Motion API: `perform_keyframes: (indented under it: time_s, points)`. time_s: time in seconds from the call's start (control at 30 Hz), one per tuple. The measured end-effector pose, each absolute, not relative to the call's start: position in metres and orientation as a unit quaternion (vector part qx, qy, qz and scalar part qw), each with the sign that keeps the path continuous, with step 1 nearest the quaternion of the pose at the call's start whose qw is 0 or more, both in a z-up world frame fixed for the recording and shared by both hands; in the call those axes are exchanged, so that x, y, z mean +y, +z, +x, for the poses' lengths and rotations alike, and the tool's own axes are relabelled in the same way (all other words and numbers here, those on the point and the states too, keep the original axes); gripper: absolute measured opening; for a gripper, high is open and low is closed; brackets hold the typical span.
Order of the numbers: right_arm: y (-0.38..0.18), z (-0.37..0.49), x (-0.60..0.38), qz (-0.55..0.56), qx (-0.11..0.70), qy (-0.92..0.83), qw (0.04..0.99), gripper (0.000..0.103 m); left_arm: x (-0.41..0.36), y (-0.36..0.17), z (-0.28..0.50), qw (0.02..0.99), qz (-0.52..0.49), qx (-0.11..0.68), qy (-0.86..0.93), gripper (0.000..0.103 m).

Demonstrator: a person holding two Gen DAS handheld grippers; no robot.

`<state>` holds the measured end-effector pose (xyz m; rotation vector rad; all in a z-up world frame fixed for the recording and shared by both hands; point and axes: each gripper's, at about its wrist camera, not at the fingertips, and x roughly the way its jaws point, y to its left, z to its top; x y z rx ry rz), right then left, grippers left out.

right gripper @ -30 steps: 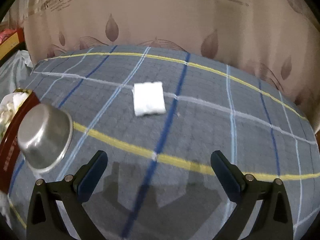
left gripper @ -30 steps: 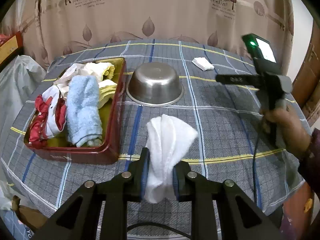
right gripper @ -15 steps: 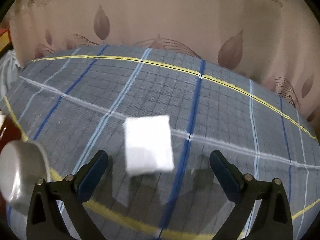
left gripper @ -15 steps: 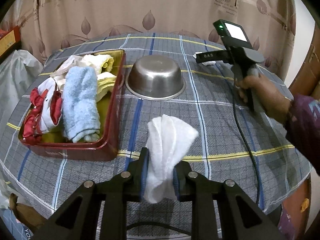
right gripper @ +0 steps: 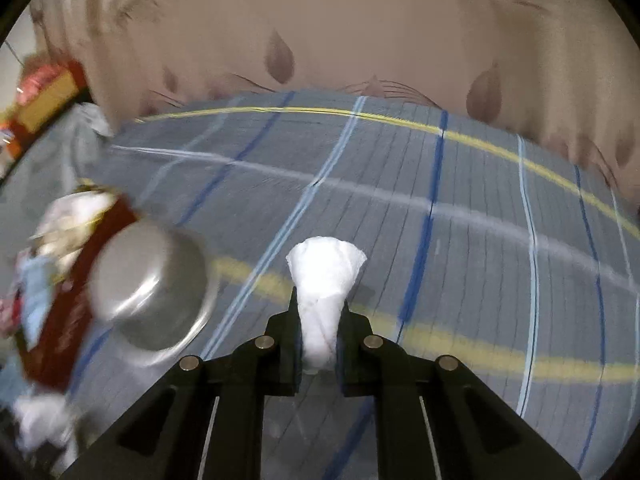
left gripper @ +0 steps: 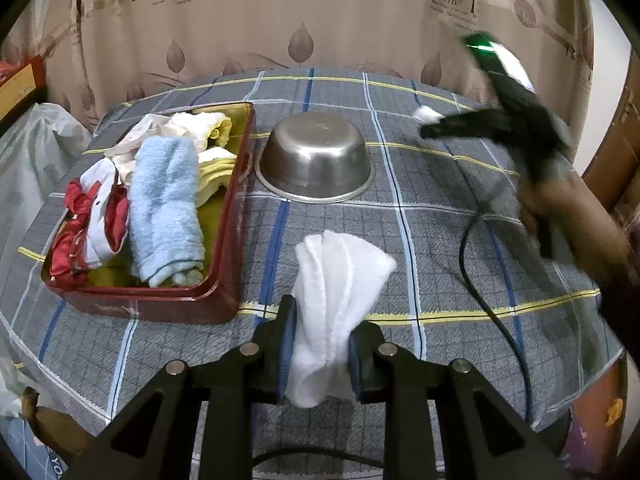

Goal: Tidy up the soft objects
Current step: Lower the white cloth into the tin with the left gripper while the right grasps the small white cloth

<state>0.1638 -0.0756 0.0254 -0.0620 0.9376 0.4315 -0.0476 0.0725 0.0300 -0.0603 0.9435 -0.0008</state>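
Observation:
My left gripper point(left gripper: 320, 320) is shut on a folded white towel point(left gripper: 340, 272), held over the near part of the plaid tablecloth point(left gripper: 440, 220), right of the red tray point(left gripper: 224, 240). The tray holds a rolled light-blue towel point(left gripper: 164, 208), a red and white cloth point(left gripper: 92, 216) and yellow-white cloths point(left gripper: 204, 128). My right gripper point(right gripper: 319, 312) is shut on a small white cloth point(right gripper: 324, 268), pinched into a cone and lifted off the table. From the left wrist view it shows blurred at the far right point(left gripper: 436, 128).
An upturned steel bowl point(left gripper: 316, 160) stands beside the tray's far end, seen blurred in the right wrist view point(right gripper: 148, 288). A black cable point(left gripper: 472, 272) trails across the right of the table under the person's hand point(left gripper: 572, 216). A leaf-print curtain point(left gripper: 300, 8) hangs behind.
The right gripper reached the small white cloth at the far side, shut on it and lifted it, swinging left. The left gripper kept still with its towel.

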Motion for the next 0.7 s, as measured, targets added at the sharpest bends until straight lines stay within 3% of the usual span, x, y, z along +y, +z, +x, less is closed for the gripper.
perform_keyframes:
  time_s: [0.27,0.7]
  points:
    - [0.023,0.072,-0.097,-0.032,0.422,0.186,0.887,0.011,0.062,0.047,-0.060,0.897,-0.032,0.440,-0.002,0.024]
    - [0.011,0.052,-0.101,-0.058,0.401,0.177,0.897,0.011,0.116,0.094,-0.048,0.899,-0.074,0.431,0.020,0.024]
